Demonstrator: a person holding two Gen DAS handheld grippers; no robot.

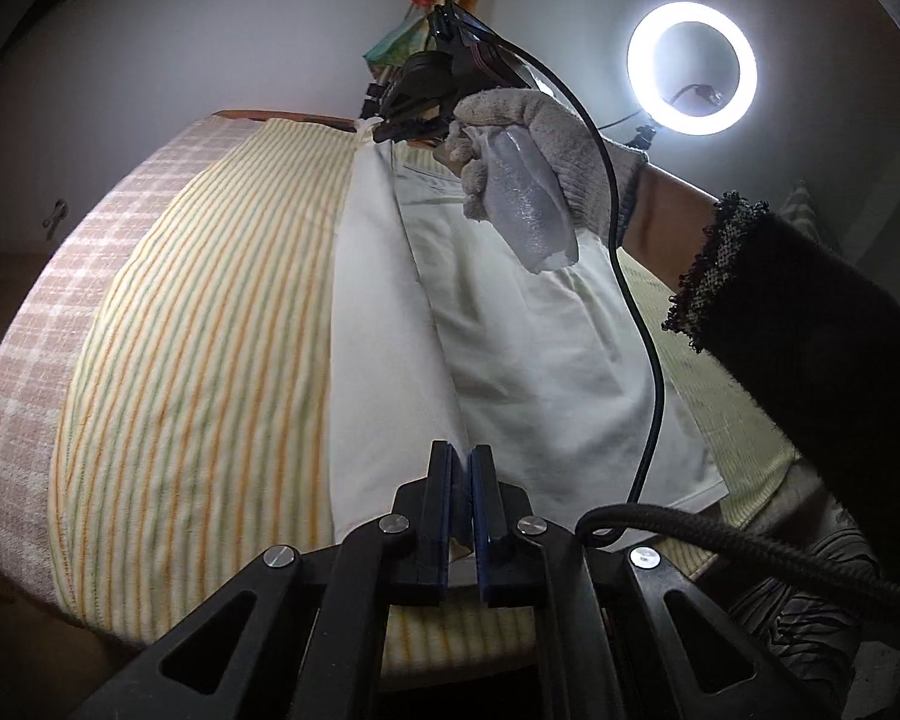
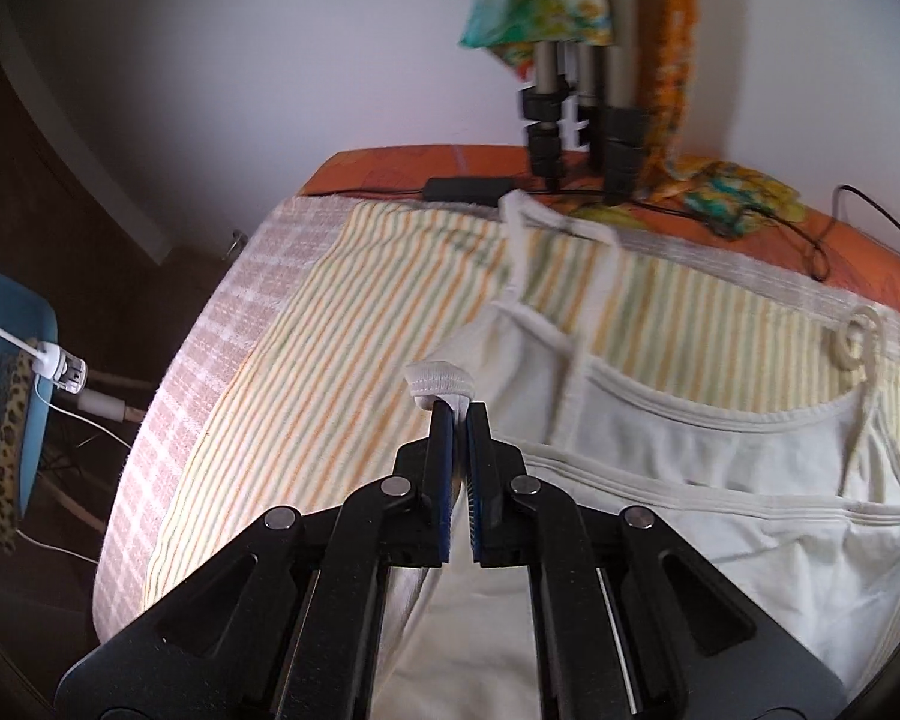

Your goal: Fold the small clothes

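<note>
A white camisole top (image 1: 510, 324) lies on a striped yellow towel (image 1: 198, 324). My left gripper (image 1: 462, 456) is shut on the garment's near left edge, and a fold of it is lifted in a ridge running away from me. At the far end of that ridge, my right gripper (image 1: 384, 131) pinches the cloth, held by a gloved hand (image 1: 528, 168). In the right wrist view, my right gripper (image 2: 461, 411) is shut on the hemmed corner of the camisole (image 2: 720, 468), with the thin straps (image 2: 540, 222) trailing over the towel (image 2: 342, 324).
A checked pink cloth (image 1: 78, 276) lies under the towel. A lit ring light (image 1: 692, 68) stands at the back right. Tripod legs (image 2: 576, 114), a power brick (image 2: 468, 187), cables and colourful fabric (image 2: 732, 186) sit on the orange surface behind. A blue chair (image 2: 12, 372) stands at left.
</note>
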